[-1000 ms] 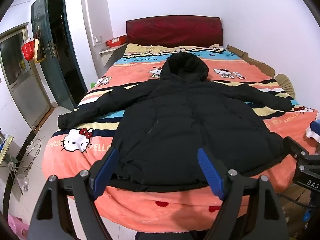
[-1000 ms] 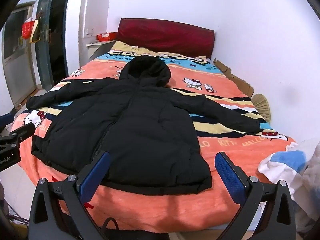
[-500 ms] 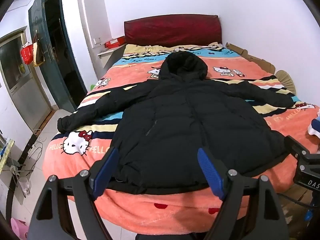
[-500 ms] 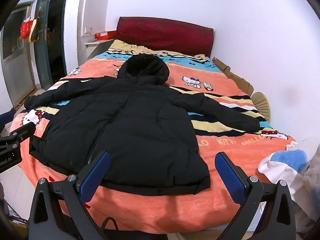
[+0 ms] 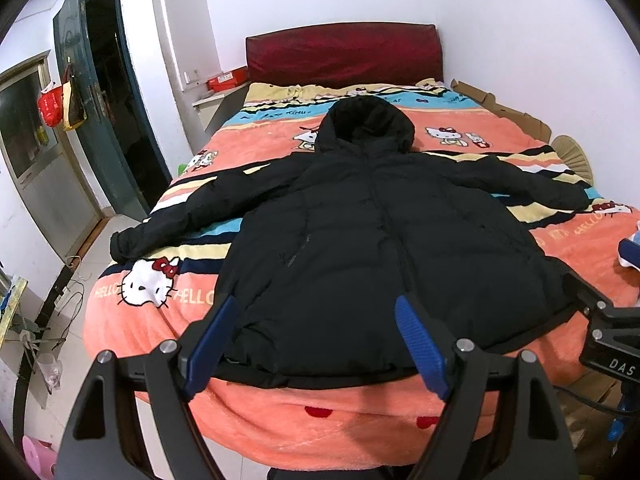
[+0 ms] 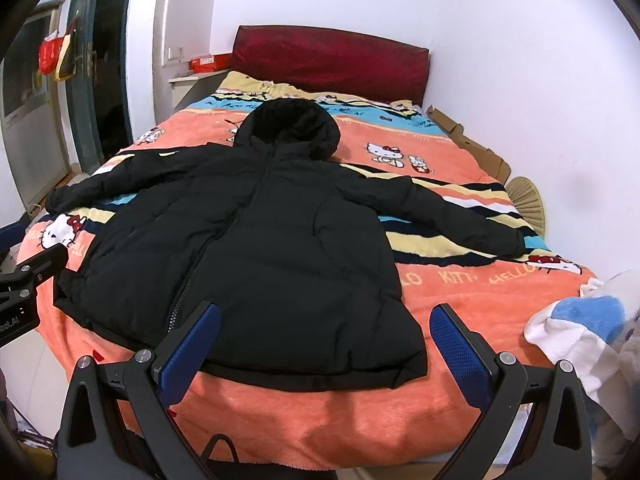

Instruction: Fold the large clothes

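A black hooded puffer jacket [image 5: 380, 240] [image 6: 248, 248] lies flat on the bed, front up and zipped, with both sleeves spread out to the sides and the hood toward the headboard. Its hem runs along the near edge of the bed. My left gripper [image 5: 316, 340] hovers open just before the hem, left of the zipper, holding nothing. My right gripper [image 6: 324, 344] is open too, in front of the hem's right corner, with nothing between its blue pads [image 6: 460, 344].
The bed carries an orange cartoon-cat blanket [image 5: 360, 420] [image 6: 480, 288] and a dark red headboard [image 5: 344, 54]. A white and blue cloth pile [image 6: 588, 328] lies at the bed's right corner. A dark doorway [image 5: 120, 120] and tiled floor [image 5: 76, 320] lie to the left. Flattened cardboard [image 6: 468, 148] lines the right wall.
Both grippers have shifted slightly, so the jacket sits a little lower and nearer in each view. The jacket has not moved and both grippers stay open.
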Tool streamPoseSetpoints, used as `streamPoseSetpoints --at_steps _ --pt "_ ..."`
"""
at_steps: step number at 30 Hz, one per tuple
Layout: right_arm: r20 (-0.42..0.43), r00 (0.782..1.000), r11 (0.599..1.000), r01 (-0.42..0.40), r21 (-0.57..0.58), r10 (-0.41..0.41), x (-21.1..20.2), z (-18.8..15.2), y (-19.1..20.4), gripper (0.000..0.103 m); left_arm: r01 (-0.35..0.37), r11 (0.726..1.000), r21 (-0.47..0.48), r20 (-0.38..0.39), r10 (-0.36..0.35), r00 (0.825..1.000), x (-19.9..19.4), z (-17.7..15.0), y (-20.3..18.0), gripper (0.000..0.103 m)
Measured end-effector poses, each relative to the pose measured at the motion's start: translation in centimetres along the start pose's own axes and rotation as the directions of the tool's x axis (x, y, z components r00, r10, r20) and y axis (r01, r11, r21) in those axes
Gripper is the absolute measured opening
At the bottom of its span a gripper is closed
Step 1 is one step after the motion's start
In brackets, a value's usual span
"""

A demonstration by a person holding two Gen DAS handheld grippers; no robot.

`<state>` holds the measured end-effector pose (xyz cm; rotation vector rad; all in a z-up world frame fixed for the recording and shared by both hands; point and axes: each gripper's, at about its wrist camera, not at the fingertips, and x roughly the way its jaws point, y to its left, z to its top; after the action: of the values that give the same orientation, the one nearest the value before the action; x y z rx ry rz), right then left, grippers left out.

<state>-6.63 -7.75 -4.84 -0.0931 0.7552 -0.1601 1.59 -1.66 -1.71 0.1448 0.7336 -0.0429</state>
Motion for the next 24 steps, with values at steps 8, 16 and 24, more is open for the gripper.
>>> streamPoseSetpoints --at_steps 8,16,24 --pt "-0.029 1.0 1.0 0.002 0.001 -0.002 1.2 -0.1 0.2 0.103 0.01 1.0 0.003 -0.021 -0.01 1.0 1.1 0.1 -0.1 0.081" --pt "-0.049 0.999 1.0 0.001 -0.002 -0.001 2.4 0.0 0.4 0.103 0.013 1.0 0.01 -0.033 -0.013 0.999 1.9 0.2 -0.3 0.081" --pt "-0.058 0.998 1.0 0.003 -0.001 -0.003 2.8 0.0 0.5 0.103 0.017 1.0 0.016 -0.041 -0.016 0.999 2.2 0.2 -0.6 0.081"
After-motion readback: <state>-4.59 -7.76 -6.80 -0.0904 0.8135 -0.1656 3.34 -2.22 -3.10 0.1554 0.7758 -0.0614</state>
